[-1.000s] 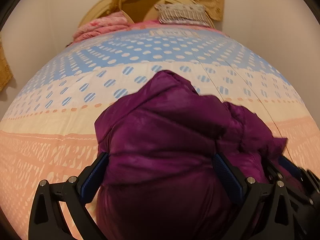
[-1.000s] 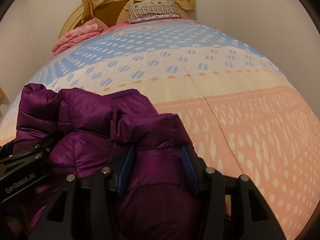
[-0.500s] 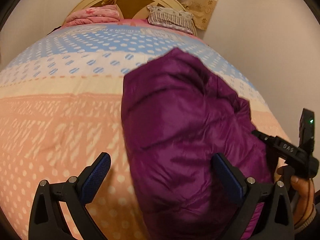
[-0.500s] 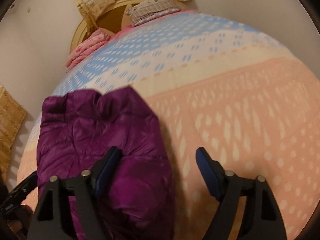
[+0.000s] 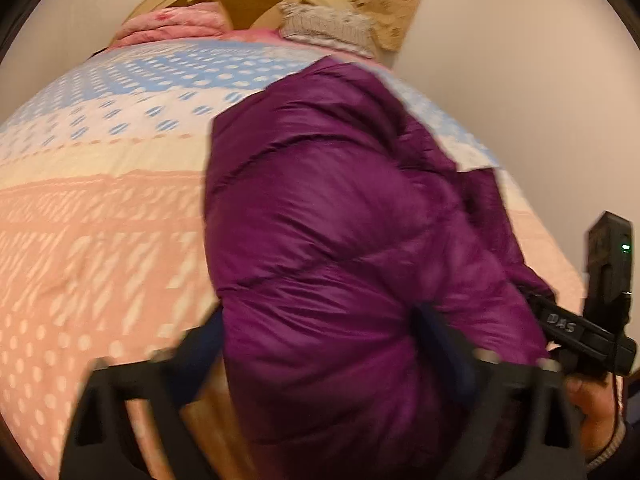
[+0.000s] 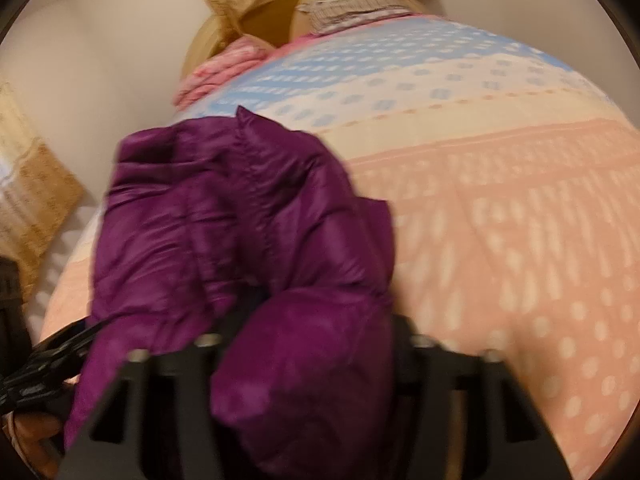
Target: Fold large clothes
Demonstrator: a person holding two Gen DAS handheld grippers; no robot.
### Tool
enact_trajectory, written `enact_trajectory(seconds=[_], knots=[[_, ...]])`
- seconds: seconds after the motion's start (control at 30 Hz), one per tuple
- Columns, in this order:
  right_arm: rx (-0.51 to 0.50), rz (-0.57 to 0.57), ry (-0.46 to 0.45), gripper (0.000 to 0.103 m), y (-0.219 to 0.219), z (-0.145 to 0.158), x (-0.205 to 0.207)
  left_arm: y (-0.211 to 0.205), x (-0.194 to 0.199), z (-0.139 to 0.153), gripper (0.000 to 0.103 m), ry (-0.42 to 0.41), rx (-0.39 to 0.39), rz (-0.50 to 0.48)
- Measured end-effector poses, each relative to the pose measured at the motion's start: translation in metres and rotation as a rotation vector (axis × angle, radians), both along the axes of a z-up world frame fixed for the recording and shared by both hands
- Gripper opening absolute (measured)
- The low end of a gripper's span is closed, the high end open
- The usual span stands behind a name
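Note:
A purple puffer jacket [image 5: 340, 220] lies bunched on the bed; in the right wrist view the jacket [image 6: 224, 216] sits at the left. My left gripper [image 5: 320, 336] is closing, its jaws set around the jacket's near end, and the padded cloth fills the gap and bulges over the right finger. My right gripper [image 6: 320, 320] is closing too, and a thick fold swells out between its fingers. The right gripper's body and a hand [image 5: 592, 404] show at the right edge of the left wrist view. Both views are motion-blurred.
The quilt [image 5: 100, 240] is peach, cream and blue with dots and covers the whole bed [image 6: 520, 240]. A folded pink blanket [image 5: 172, 26] and a striped pillow [image 5: 328, 28] lie by the round headboard. A patterned curtain [image 6: 32, 200] hangs at the left.
Both grippers spread wide off the jacket half a second ago and have since narrowed onto it. The right gripper has shifted left over a fold. Both views have swung sideways.

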State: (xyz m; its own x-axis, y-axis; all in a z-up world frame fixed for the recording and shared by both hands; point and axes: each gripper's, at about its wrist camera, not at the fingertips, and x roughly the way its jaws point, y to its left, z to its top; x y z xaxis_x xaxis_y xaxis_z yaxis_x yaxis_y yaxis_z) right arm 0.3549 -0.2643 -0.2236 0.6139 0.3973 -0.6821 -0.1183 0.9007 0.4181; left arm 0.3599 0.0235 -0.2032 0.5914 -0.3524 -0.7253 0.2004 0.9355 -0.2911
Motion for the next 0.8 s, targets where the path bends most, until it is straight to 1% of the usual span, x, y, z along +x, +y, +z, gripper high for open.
enact_trajectory(seconds=[0.03,0.1,0.13,0.17,0.27,0.4,0.5,0.67,0.8], knots=[[-0.008,0.003,-0.013,0.034,0.001,0.001,-0.003,-0.006,-0.005,0.005,0.068,-0.029,0.034,-0.017],[-0.010,0.014,-0.036,0.028,0.005,0.006,-0.009,-0.017,-0.015,0.015,0.041,-0.079,0.095,-0.046],[-0.006,0.015,-0.052,0.027,0.007,0.009,-0.012,-0.019,-0.020,0.021,0.037,-0.097,0.115,-0.048],[0.008,0.015,-0.066,0.026,0.008,0.013,-0.016,-0.018,-0.023,0.026,0.033,-0.105,0.120,-0.042],[0.049,0.021,-0.112,0.024,0.014,0.028,-0.031,-0.011,-0.033,0.042,0.030,-0.131,0.115,-0.027],[0.063,0.054,-0.155,0.023,0.032,0.044,-0.039,0.002,-0.050,0.068,0.028,-0.173,0.109,-0.006],[0.100,0.079,-0.180,0.023,0.048,0.056,-0.037,0.017,-0.060,0.086,0.028,-0.206,0.107,0.013],[0.147,0.133,-0.229,0.022,0.081,0.078,-0.034,0.045,-0.073,0.112,0.027,-0.263,0.128,0.048],[0.154,0.182,-0.249,0.022,0.110,0.088,-0.023,0.067,-0.081,0.126,0.027,-0.295,0.163,0.094]])
